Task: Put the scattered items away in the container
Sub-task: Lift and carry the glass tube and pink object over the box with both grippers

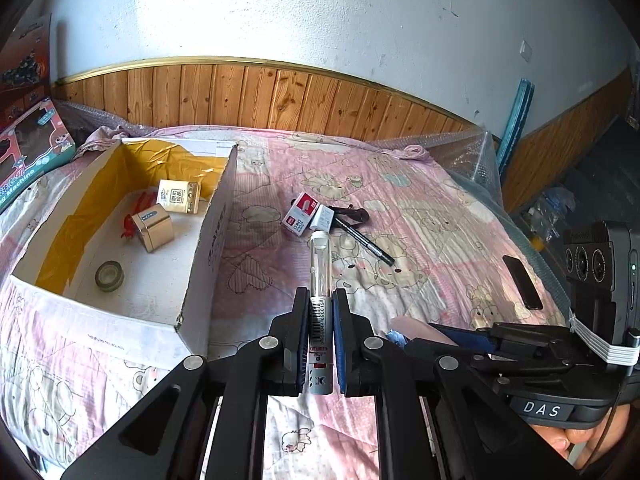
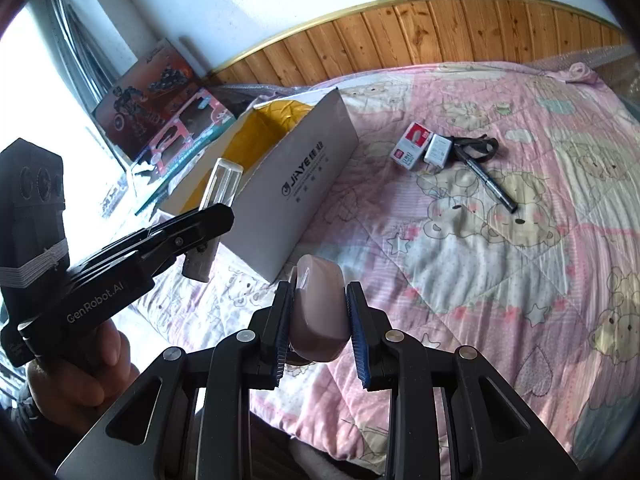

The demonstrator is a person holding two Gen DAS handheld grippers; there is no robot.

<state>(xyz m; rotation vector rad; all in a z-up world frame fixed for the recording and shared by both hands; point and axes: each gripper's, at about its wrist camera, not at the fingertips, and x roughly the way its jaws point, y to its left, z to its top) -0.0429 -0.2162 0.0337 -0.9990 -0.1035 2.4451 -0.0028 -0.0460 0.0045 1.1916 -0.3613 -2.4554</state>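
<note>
My left gripper (image 1: 320,294) is shut on a clear tube (image 1: 320,256) with a barcode label, held above the pink quilt just right of the open cardboard box (image 1: 212,240). The box holds two gold boxes (image 1: 157,230), a tape roll (image 1: 109,276) and a red item. My right gripper (image 2: 320,288) is shut on a pink rounded case (image 2: 318,320), near the box's front corner (image 2: 304,184). Farther out on the quilt lie a red-and-white small box (image 2: 412,146), a white small box (image 2: 438,150), a black pen (image 2: 490,188) and a black strap (image 2: 476,144).
A black phone (image 1: 522,282) lies on the quilt near the bed's right edge. Toy boxes (image 1: 32,148) lean at the far left beside the cardboard box. A wood-panelled wall (image 1: 280,96) runs behind the bed. A person's hand (image 2: 80,364) holds the left gripper's handle.
</note>
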